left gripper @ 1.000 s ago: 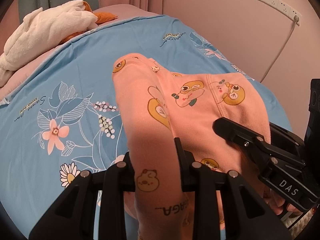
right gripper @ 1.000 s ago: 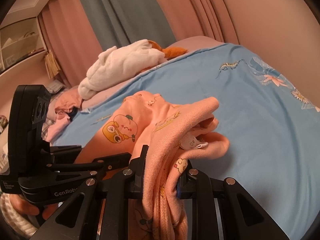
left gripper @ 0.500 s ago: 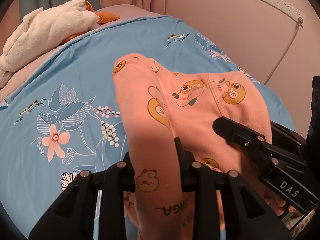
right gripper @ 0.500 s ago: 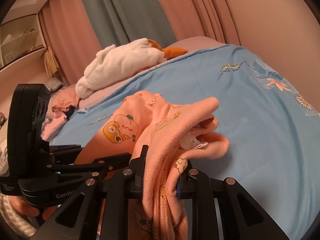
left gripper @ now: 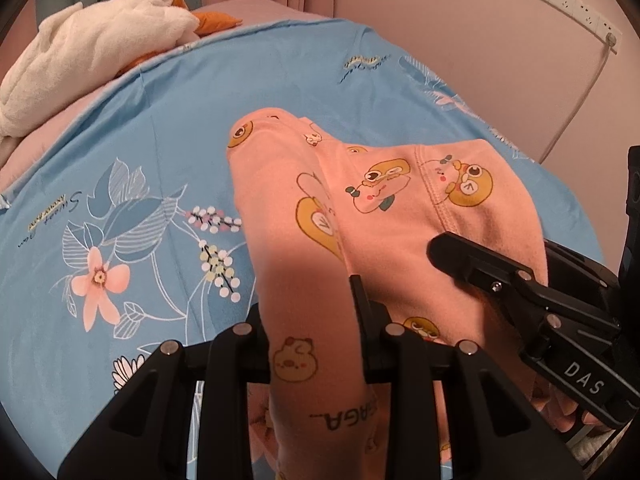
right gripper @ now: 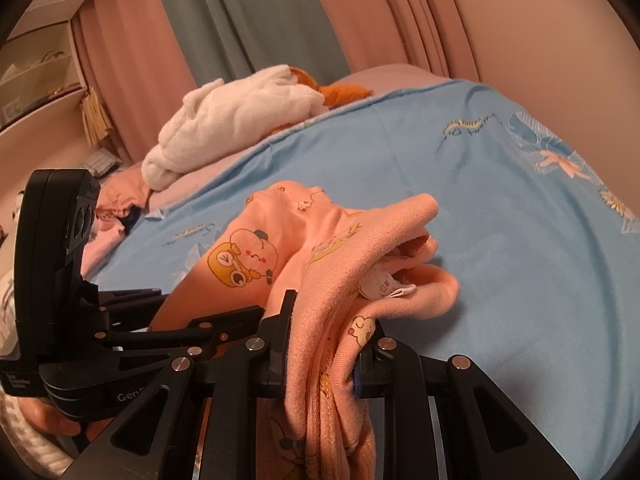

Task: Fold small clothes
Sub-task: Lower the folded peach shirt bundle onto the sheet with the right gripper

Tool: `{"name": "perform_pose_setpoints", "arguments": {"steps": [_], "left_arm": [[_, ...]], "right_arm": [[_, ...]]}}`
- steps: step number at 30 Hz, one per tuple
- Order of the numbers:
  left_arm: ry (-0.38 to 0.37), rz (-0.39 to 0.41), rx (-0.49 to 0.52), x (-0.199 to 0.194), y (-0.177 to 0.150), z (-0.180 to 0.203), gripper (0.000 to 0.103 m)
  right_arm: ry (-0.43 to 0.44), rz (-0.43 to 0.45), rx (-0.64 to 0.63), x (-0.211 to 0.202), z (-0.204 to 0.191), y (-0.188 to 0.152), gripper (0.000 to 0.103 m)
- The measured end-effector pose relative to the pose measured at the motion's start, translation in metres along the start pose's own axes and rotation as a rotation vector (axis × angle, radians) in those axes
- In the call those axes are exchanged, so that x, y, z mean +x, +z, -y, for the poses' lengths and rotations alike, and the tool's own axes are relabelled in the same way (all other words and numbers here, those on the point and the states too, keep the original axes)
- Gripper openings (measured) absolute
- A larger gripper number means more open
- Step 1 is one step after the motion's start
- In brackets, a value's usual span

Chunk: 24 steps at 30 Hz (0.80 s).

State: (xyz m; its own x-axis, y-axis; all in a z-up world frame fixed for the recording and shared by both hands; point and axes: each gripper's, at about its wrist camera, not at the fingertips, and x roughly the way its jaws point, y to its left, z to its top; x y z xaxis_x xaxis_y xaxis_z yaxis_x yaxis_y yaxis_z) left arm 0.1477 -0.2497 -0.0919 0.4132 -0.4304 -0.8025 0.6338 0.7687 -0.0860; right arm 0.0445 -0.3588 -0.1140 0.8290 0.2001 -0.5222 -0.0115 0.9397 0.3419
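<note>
A small pink garment [left gripper: 384,216] with cartoon prints is held up over a blue floral bedsheet [left gripper: 120,168]. My left gripper [left gripper: 312,320] is shut on its near left part, the cloth draped between the fingers. My right gripper [right gripper: 324,336] is shut on bunched layers of the same garment [right gripper: 320,248]; a white label [right gripper: 384,284] shows in the fold. The right gripper also shows in the left wrist view [left gripper: 520,292], to the right on the cloth. The left gripper body [right gripper: 80,300] is at the left of the right wrist view.
A white plush toy [right gripper: 236,116] with orange parts lies on a pink pillow at the bed's far end. Curtains [right gripper: 248,20] hang behind. A power strip [left gripper: 560,0] and cable are on the wall at right. Shelves [right gripper: 36,76] stand far left.
Both grippers keep hold of the garment. The views have shifted slightly, with the bedsheet pattern sliding a little; the garment's shape is nearly the same.
</note>
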Motion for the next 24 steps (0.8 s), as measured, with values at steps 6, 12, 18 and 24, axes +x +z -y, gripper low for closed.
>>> {"name": "perform_pose_setpoints", "arguments": {"steps": [6,12,18,24], "left_arm": [[0.007,-0.04,-0.002,0.014,-0.004,-0.005,0.03],[0.006,-0.054,-0.005,0.021,-0.006,-0.008,0.031],[0.004,-0.071,-0.008,0.028,-0.007,-0.011,0.034],[0.011,-0.077,-0.011,0.031,-0.01,-0.017,0.044]], "right_arm": [[0.008,-0.051,0.031,0.015,0.006,-0.006,0.023],[0.015,-0.071,0.054,0.02,0.009,-0.009,0.023],[0.028,-0.093,0.1,0.025,0.016,-0.01,0.023],[0.05,-0.121,0.21,0.03,0.033,-0.014,0.023]]}}
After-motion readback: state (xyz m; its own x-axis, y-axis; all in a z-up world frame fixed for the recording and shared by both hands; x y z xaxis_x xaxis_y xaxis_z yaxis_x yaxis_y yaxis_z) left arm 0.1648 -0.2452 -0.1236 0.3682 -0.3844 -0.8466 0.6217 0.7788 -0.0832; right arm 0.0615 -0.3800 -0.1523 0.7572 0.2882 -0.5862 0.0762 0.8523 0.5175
